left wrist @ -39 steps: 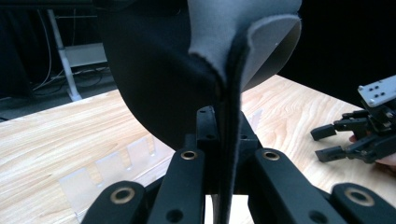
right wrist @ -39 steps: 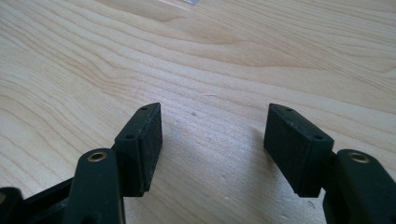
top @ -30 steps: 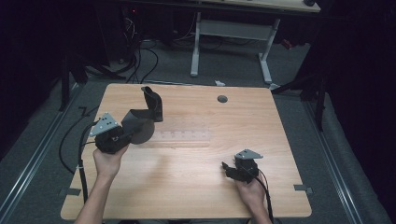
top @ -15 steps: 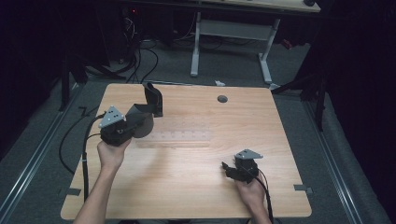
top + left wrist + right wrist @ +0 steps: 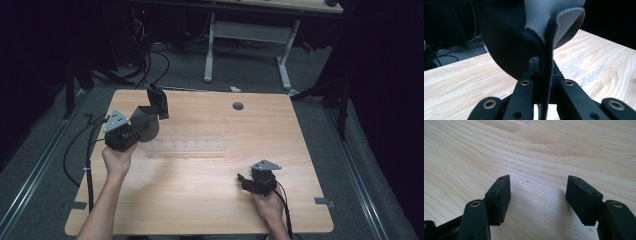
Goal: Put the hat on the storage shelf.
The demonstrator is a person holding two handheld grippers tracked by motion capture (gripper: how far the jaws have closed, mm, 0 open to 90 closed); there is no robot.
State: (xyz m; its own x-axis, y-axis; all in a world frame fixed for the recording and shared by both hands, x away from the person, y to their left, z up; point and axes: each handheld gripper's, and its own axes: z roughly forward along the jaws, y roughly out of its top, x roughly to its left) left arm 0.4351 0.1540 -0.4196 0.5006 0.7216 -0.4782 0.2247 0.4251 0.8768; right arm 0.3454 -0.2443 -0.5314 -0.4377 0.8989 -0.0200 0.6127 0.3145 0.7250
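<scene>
**Lifting the sleeve at the far left of the table**

Holding a dark sleeve (image 5: 150,112) by its seam, the left claw (image 5: 131,131) is pressed together on the fabric; the left gripper view shows the folded edge running down between the jaws, grey lining (image 5: 571,27) showing at the open mouth. The sleeve hangs up off the table (image 5: 200,200) near the far left corner, one end standing upright above the far edge. So the pickup looks done; where the sleeve should go, or whether it is to be opened or folded, I cannot tell, and that part looks left to do.

The right claw (image 5: 243,181) rests low near the near right corner, jaws spread with nothing between them, bare wood under its pads (image 5: 501,195).

Room to move is wide. A clear ruler (image 5: 187,147) lies flat just right of the left claw, and a small round hole (image 5: 238,106) sits near the far edge. The rest of the wood is bare, so the sleeve could be carried to the middle freely. The left and far edges are close to the sleeve; a drop there could slide off onto the floor (image 5: 65,130).
</scene>
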